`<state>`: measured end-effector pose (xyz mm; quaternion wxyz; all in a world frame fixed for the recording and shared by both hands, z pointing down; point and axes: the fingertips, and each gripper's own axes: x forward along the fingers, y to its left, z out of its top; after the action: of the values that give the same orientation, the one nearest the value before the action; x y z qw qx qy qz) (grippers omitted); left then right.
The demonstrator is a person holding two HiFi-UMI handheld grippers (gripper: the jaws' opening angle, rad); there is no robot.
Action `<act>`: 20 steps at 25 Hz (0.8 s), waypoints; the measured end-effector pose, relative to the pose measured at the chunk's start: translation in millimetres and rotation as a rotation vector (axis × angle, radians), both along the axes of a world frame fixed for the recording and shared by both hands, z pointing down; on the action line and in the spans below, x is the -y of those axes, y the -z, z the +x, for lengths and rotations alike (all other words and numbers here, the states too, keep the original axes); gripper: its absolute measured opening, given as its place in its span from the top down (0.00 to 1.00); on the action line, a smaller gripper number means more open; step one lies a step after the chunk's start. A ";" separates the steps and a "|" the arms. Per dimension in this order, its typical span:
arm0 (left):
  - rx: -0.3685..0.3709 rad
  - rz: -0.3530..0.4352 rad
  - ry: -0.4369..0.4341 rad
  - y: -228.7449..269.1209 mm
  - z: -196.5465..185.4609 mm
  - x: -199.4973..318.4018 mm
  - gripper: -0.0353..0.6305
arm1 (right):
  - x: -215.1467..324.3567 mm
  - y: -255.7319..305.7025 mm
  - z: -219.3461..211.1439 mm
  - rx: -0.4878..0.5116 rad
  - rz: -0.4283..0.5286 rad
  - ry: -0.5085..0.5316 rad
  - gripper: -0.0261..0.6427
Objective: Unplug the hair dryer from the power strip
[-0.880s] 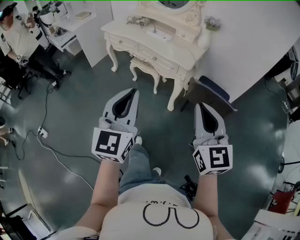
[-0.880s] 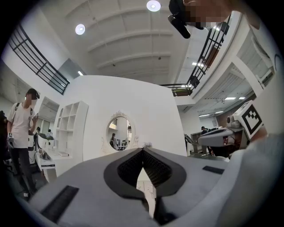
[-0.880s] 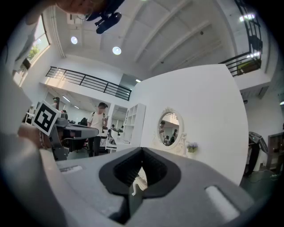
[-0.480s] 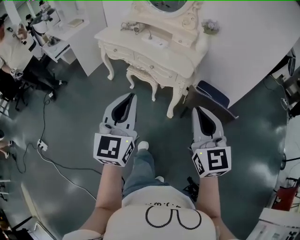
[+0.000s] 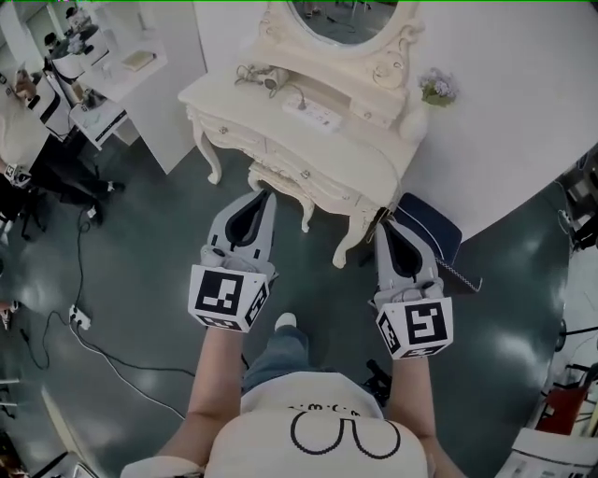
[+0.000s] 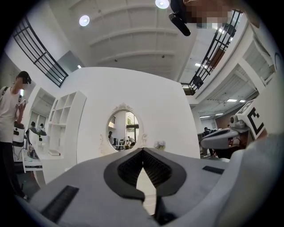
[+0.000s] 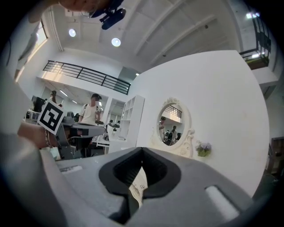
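Jaws are seen pressed together on the left gripper (image 5: 265, 194) and on the right gripper (image 5: 380, 224). Nothing is held by either; only the pale furniture ahead shows through the slot behind the closed tips. Both grippers are carried side by side at about waist level, pointed forward and roughly level, well short of the counter (image 5: 366, 161).

The hair dryer (image 5: 263, 77) is judged to be the dark-and-pale object lying toward the counter's left end, with its cord looped beside it. The power strip (image 5: 314, 111) lies near the middle of the top, in front of the mirror (image 5: 341, 11). Which socket is used cannot be made out at this range.

The step in hand is judged to be the approach. For a clean unplugging, one gripper would best be opened before arrival and closed on the plug body, not on the cord. The other would be laid on the power strip to hold it down, so that the plug is drawn straight out.

A stool (image 5: 280, 179) is tucked under the counter just ahead of the left gripper and limits how closely the counter can be reached. A dark bag (image 5: 426, 217) leans at the wall beside the right gripper. A small pot of flowers (image 5: 436, 88) stands at the counter's right end, clear of the strip. A cable (image 5: 112, 322) runs across the floor at left, and a seated person (image 5: 21, 112) is well apart.
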<state>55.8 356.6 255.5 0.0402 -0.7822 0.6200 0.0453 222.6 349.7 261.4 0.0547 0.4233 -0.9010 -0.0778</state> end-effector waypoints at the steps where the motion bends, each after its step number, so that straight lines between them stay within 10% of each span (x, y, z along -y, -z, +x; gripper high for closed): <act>1: 0.001 -0.003 -0.005 0.5 -7.2 14.7 0.95 | 13.7 -0.2 -7.2 0.001 -0.005 -0.004 0.96; 20: -0.013 -0.075 -0.049 -25.8 -93.7 188.9 0.95 | 191.7 -23.3 -90.4 0.023 -0.077 -0.044 0.96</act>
<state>-37.9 167.7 281.3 0.0059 -0.7978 0.6022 0.0282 132.1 157.9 284.7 0.0622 0.4415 -0.8943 -0.0367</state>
